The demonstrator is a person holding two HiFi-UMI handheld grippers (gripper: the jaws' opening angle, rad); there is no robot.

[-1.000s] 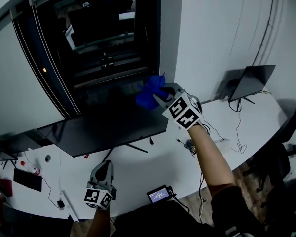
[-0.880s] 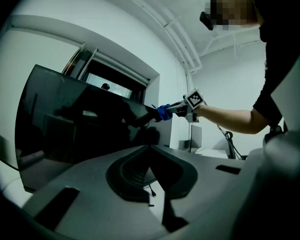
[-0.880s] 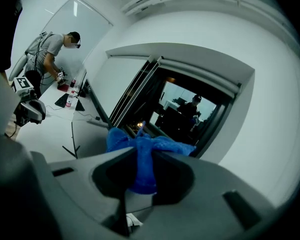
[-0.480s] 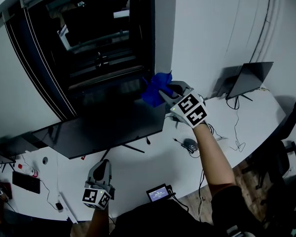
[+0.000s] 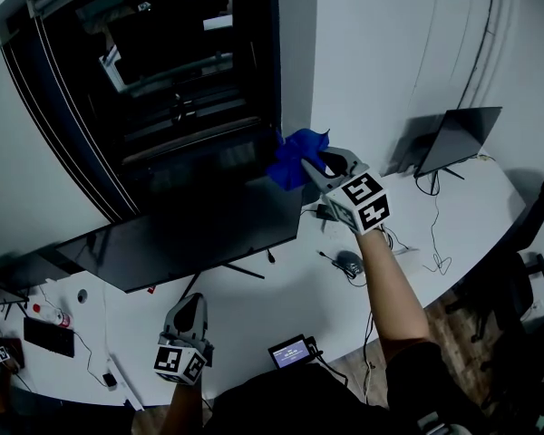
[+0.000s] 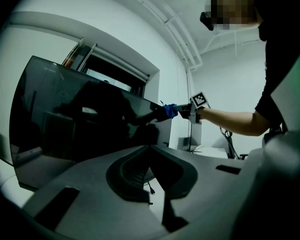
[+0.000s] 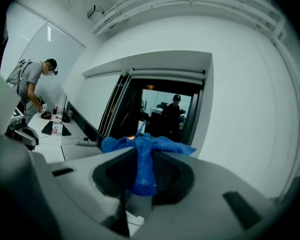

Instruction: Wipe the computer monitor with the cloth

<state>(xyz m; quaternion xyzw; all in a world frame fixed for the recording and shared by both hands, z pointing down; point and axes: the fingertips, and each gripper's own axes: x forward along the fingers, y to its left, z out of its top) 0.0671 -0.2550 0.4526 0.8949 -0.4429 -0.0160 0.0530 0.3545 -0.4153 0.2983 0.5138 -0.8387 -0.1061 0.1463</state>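
On the lower half of your head view, the white desk (image 5: 254, 306) curves from 9 o'clock round to 3. The wide dark monitor (image 5: 190, 234) stands on it, just left of centre, with its screen unlit. Your right gripper (image 5: 315, 167) is up at 1 o'clock, by the monitor's upper right corner. Your left gripper (image 5: 192, 303) hangs low at 7 o'clock, its jaws pressed together with nothing between them. The right jaws are clamped on the blue cloth (image 5: 295, 157), which bunches out past the tips at that corner.
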